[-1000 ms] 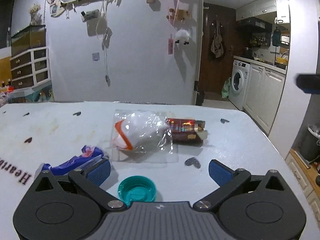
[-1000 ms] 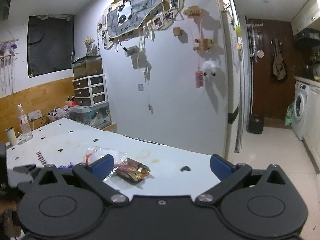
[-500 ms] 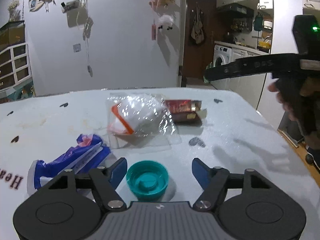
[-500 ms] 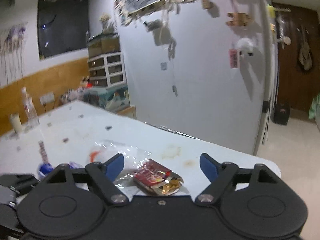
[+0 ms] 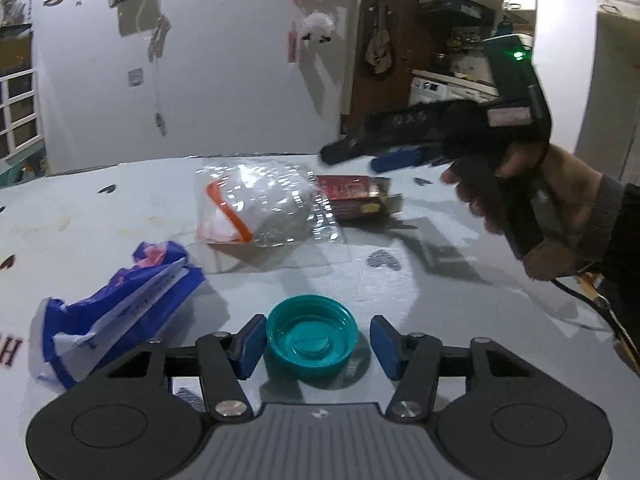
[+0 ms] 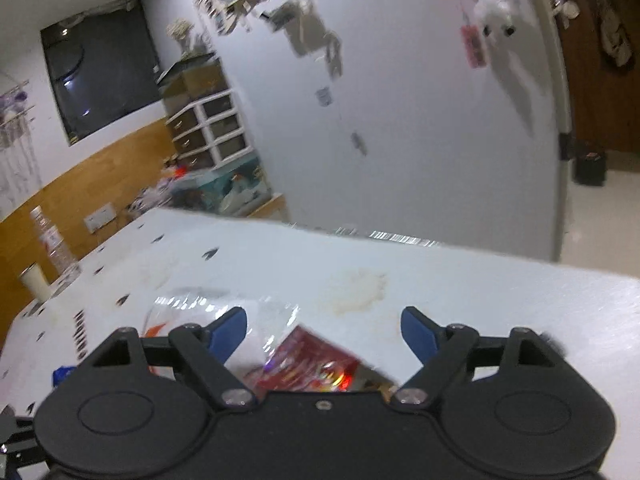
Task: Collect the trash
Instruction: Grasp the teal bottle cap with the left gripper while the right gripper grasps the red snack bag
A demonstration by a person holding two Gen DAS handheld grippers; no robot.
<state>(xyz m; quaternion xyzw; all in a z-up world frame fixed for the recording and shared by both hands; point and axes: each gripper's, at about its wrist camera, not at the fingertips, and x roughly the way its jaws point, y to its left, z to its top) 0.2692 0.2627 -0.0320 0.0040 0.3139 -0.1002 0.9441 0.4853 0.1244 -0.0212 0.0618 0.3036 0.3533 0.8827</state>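
My left gripper [image 5: 318, 344] sits low on the surface [image 5: 460, 304] with the teal bottle cap [image 5: 312, 340] right between its jaws, which are spread and not touching it, lined up so a squeeze takes the cap by its rim. Cap lies open side up, flat, so it should hold steady. Just beside to the left is a crumpled blue-and-white wrapper [image 5: 116, 308], loose on the surface. Farther out is a clear plastic bag [image 5: 264, 204] with an orange strip, and touching its right edge a red snack packet [image 5: 352, 196]. My right gripper [image 6: 324, 330] hangs above that packet [image 6: 308, 368], jaws wide and empty, angled down at it, looks like I'm going for the packet next. From the left wrist view my right hand [image 5: 520, 196] shows gripping the tool over the far right side. All trash lies on the surface uncollected; no bin visible here.
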